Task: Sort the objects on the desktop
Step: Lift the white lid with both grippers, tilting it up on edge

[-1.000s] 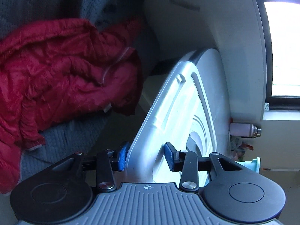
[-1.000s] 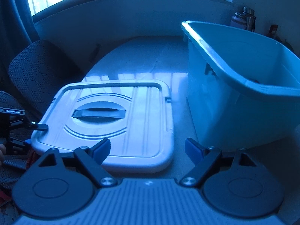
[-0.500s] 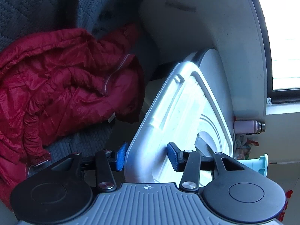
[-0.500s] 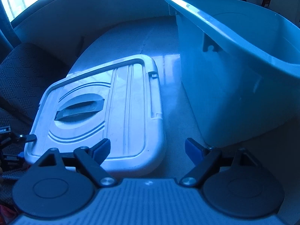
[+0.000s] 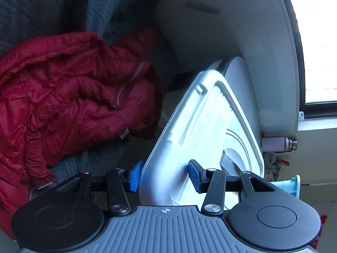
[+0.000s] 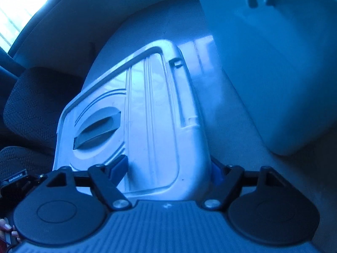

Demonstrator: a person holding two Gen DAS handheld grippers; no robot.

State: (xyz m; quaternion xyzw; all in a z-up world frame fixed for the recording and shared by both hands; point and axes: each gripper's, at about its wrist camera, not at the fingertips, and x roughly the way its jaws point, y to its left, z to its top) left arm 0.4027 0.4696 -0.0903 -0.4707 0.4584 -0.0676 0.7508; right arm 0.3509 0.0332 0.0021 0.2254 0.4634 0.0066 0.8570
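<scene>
A white plastic lid (image 5: pixel 210 126) with a recessed grey handle lies on the desk beside a pale blue bin (image 6: pixel 273 63). My left gripper (image 5: pixel 164 176) straddles one rim of the lid. Its blue pads stand a little apart from the plastic, loosened and open. In the right wrist view the lid (image 6: pixel 158 116) fills the middle. My right gripper (image 6: pixel 168 168) straddles its near corner. One pad is over the top face, and the other is half hidden behind the edge. Its jaws are closing and do not visibly press.
A red puffy jacket (image 5: pixel 63 94) lies over a dark fabric chair (image 5: pixel 52 10) left of the lid. A pink bottle (image 5: pixel 278 144) stands by the window wall. The bin's teal rim (image 5: pixel 292 182) shows past the lid. Bare desk (image 6: pixel 221 94) runs between lid and bin.
My right gripper came down and rolled over the lid's near corner, and its jaws narrowed. The left pads drew slightly apart on the rim.
</scene>
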